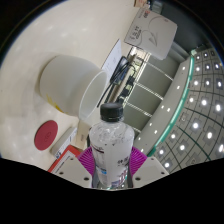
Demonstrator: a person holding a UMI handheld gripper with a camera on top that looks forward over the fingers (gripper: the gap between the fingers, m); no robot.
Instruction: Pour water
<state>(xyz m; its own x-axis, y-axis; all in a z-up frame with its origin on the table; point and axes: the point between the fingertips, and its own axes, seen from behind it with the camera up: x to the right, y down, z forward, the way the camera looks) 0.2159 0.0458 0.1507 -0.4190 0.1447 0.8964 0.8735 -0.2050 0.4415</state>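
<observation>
Between gripper (112, 163) pads, water bottle (111, 140) (capped), clamped upright

Water bottle (111, 140) showing clear glossy plastic, ribbed walls, white plastic cap. Finger pads (92, 160) looking matt magenta, ridged. White bucket (72, 82) appearing smooth matt plastic. Counter (30, 75) showing pale smooth finish. Red disc (47, 136) looking matt.

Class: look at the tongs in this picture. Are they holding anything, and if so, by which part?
Yes. The tongs are shut on a clear water bottle, gripping its body below the shoulder, one purple pad on each side. The white cap stands above the grip.
</observation>
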